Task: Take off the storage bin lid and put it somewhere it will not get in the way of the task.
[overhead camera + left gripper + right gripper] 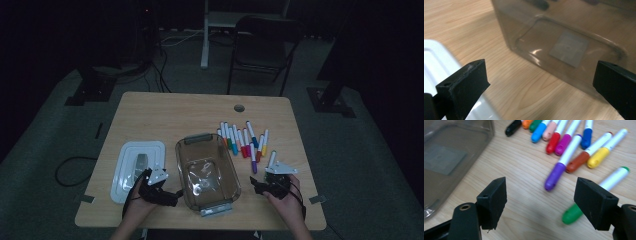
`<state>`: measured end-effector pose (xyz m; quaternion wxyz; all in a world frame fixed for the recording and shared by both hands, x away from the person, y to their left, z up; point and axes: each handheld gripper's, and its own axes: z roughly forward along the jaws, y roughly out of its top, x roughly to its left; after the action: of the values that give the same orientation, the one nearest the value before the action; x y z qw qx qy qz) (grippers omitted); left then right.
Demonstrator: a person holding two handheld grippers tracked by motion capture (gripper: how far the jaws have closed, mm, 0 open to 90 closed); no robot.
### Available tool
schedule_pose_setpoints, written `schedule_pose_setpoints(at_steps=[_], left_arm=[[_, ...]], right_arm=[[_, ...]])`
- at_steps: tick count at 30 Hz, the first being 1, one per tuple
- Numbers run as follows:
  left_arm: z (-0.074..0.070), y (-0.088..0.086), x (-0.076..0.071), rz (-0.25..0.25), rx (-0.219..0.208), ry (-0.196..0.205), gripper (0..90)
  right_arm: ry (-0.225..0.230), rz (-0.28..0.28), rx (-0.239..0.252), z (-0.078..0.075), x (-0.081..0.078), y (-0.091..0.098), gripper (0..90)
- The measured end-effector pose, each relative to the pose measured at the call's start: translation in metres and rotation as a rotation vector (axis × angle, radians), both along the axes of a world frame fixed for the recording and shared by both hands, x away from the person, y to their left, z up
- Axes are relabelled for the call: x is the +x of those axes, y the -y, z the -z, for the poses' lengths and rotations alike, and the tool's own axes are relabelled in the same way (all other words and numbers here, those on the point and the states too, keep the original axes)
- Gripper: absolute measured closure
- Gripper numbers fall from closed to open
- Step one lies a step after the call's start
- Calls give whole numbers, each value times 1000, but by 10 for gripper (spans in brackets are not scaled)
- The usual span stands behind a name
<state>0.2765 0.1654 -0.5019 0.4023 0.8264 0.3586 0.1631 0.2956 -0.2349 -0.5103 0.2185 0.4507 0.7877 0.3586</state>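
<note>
Grippers, two, one in each of your hands at the near edge of the table (150, 107). Right gripper (540, 200): jaws stand well apart with nothing clamped; bare wood lies between them, and the green-capped marker (596, 193) passes behind the pad at that view's right, cap end toward you, long axis running diagonally up and away. Purple-capped marker (564, 161) lies just beyond the gap on nearly the same slant, cap toward the gripper; other markers (554, 132) fan out past it, caps mostly toward you. In the high view your right hand (285, 197) sits palm-down near the table's right front, gripper aimed up the table and slightly left. Left gripper (540, 82): jaws wide apart, holding nothing, aimed at the side wall of the clear container (564, 47), which stands mid-table with its long axis running front to back. White lid (439, 65) lies flat under that gripper's left jaw. Left hand (142, 200) rests beside the lid, gripper pointing right toward the container.
</note>
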Motion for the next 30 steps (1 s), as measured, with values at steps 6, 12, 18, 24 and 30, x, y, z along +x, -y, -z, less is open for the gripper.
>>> schedule_pose_setpoints(at_steps=[6,12,18,24,30], left_arm=[[0,21,-4,41,-5,-4,4],[0,38,-6,71,-28,-15,4],[0,52,-8,97,-30,-14,4],[1,65,-6,124,-20,-10,4],[15,55,-4,48,60,-61,4]], right_arm=[[-19,57,-7,1,3,14,260],[-26,147,9,0,7,34,262],[-28,188,2,-1,10,45,284],[-33,259,12,-3,18,53,284],[-54,299,14,-3,30,55,301]])
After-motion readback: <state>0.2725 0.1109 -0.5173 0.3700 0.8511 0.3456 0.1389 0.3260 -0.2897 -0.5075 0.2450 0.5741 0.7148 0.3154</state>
